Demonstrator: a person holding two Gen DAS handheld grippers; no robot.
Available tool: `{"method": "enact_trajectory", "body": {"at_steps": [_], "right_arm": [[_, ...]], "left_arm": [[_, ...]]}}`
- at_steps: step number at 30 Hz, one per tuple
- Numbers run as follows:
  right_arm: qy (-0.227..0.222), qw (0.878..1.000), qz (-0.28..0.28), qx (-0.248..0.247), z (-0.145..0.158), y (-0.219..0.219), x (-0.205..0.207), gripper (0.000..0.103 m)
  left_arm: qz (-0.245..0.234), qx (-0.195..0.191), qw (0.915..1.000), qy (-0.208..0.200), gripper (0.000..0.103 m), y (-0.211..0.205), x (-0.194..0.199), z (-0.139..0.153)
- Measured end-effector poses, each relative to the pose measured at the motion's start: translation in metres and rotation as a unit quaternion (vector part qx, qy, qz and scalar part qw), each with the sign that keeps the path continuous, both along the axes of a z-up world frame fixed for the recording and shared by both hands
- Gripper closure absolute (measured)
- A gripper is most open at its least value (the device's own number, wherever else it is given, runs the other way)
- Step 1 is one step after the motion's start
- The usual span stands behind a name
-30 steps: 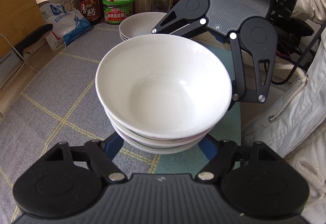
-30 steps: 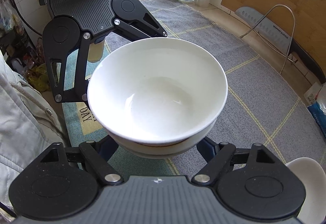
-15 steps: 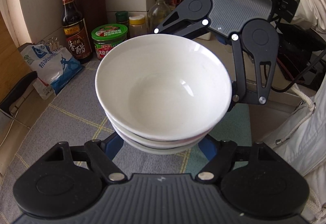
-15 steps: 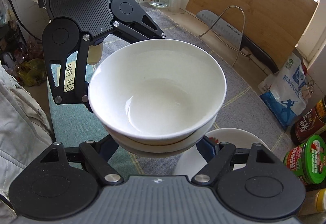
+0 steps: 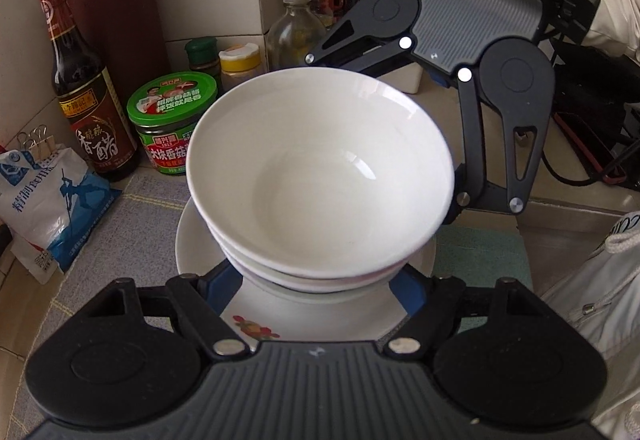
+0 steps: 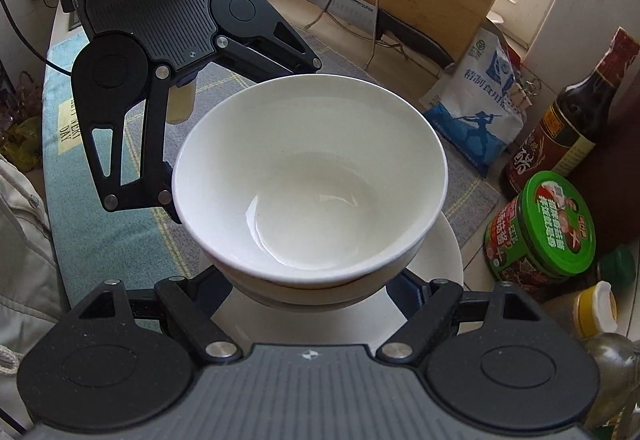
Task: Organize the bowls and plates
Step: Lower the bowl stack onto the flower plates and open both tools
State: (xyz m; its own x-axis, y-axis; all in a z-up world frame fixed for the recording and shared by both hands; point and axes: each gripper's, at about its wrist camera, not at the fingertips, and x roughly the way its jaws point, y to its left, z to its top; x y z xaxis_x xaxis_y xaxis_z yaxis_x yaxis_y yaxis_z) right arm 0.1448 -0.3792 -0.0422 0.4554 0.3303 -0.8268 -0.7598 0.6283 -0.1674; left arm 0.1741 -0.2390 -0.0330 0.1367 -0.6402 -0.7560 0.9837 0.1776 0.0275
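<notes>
We carry the stack of white bowls [image 5: 320, 176] between us, the left gripper [image 5: 316, 286] and right gripper [image 6: 316, 284] each clamped on its lower part from opposite sides. It hangs directly above the flower-printed plate [image 5: 200, 240] (beside the green-lidded sauce jar [image 5: 172, 120]). By our reckoning the gathering is done; lowering onto the plate remains.

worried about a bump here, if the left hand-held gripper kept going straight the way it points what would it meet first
Most likely the plate below: the left hand-held gripper points down at it, with the stack of bowls between its fingers. Depth is unclear, so the gap can't be judged.
</notes>
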Motion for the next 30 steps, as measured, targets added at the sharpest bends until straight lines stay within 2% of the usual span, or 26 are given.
{"method": "enact_trajectory", "body": {"at_steps": [17,22,24,26,30], "right_arm": [[0.027,0.999,-0.015,0.022,-0.015,-0.025,0.011,0.017],[0.021,0.999,-0.020,0.023,-0.017,-0.024,0.011,0.011],[0.011,0.999,-0.029,0.029,-0.015,-0.023,0.008,0.000],[0.004,0.999,-0.042,0.035,-0.011,-0.022,0.003,0.000],[-0.018,0.996,-0.088,0.014,-0.004,-0.012,-0.017,0.000]], "left_arm": [[0.016,0.006,0.9997,0.019,0.024,-0.018,0.011,-0.011],[0.033,-0.004,0.9994,-0.009,0.019,-0.013,0.004,-0.010],[0.040,-0.014,0.9990,-0.015,0.013,-0.008,0.001,-0.008],[0.050,-0.029,0.9981,-0.021,0.011,0.000,-0.002,-0.005],[0.069,-0.063,0.9948,-0.042,0.008,0.026,-0.013,0.006]]}}
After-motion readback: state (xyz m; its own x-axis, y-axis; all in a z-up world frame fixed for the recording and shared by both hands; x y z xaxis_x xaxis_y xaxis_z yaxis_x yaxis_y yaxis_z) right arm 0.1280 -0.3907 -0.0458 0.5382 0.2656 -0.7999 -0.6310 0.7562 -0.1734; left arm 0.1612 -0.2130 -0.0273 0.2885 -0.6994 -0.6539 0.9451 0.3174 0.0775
